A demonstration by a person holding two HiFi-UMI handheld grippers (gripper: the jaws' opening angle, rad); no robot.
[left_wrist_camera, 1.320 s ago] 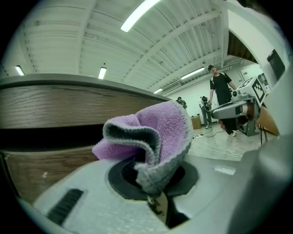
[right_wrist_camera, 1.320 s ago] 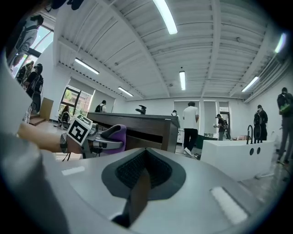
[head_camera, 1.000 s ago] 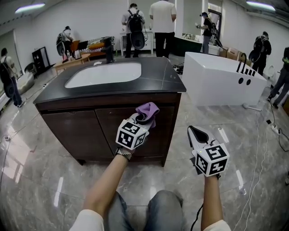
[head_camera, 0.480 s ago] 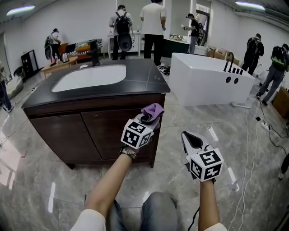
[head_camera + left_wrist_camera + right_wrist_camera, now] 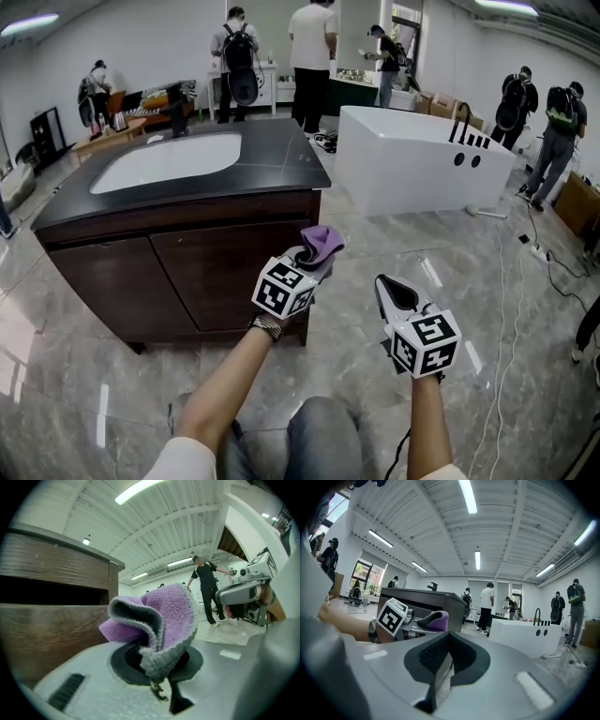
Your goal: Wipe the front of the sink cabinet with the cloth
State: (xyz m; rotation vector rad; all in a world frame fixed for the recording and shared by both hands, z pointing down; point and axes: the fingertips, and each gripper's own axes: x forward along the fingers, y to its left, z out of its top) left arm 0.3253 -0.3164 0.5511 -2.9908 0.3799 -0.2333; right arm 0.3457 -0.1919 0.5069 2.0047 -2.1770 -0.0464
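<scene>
Cloth [image 5: 322, 240]: purple fleece, likely soft, light, floppy; bunched fold clamped by left gripper [image 5: 300, 257]. Right gripper [image 5: 401, 296]: jaws together, empty.

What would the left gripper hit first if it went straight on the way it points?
Probably the right front corner of the sink cabinet, the purple cloth in the left gripper touching first. The left gripper view shows that corner just left of the cloth, so it might slip past; depth is unclear.

Bright, even light from long ceiling tube lamps [image 5: 468, 496] glares on the glossy grey marble floor [image 5: 56, 361] (streaked reflections), with fisheye bending and dark corners in both gripper views.
</scene>
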